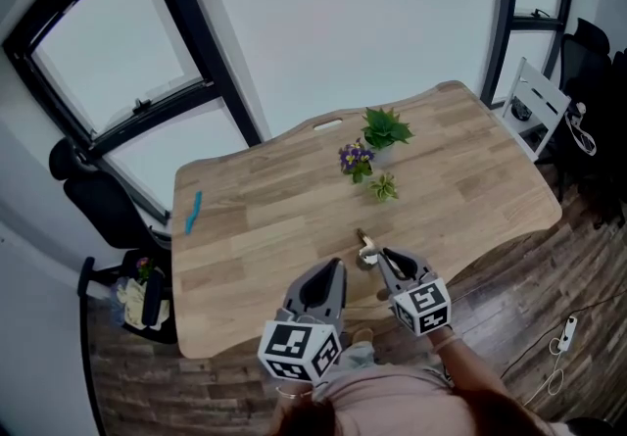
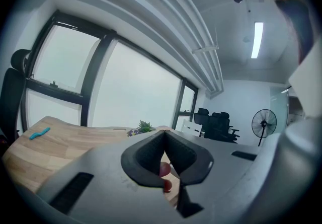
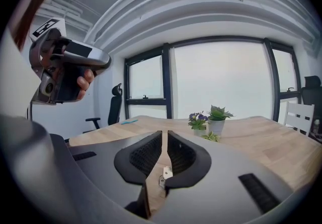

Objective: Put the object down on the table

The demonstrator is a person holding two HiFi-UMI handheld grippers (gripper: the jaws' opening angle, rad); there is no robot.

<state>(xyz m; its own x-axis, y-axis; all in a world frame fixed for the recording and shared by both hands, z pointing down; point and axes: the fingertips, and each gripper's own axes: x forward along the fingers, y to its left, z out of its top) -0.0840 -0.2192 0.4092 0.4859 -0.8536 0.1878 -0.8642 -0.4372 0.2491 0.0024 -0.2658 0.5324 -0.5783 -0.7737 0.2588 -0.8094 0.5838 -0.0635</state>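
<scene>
Two tools hung over the near edge of the surface [image 1: 255, 218]. The left tool [image 1: 336, 266] had its jaws pressed together, empty. The right tool [image 1: 385, 255] stood a narrow slit apart, gripping nothing; the small metal object [image 1: 367, 253] lay on the surface just by its tips.

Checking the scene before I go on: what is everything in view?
Table: 1, light wood, centre.
Potted plants: 3, green, one purple-flowered, table's far side.
Blue object: 1, blue, table's left side.
Small metal object: 1, silvery, table's near edge.
Office chairs: several, black, left and right of table.
White chair: 1, white, right of table.
Fan: 1, black, room's far end.
Left gripper: 1, grey, jaws together, empty.
Right gripper: 1, grey, jaws a slit apart.
</scene>
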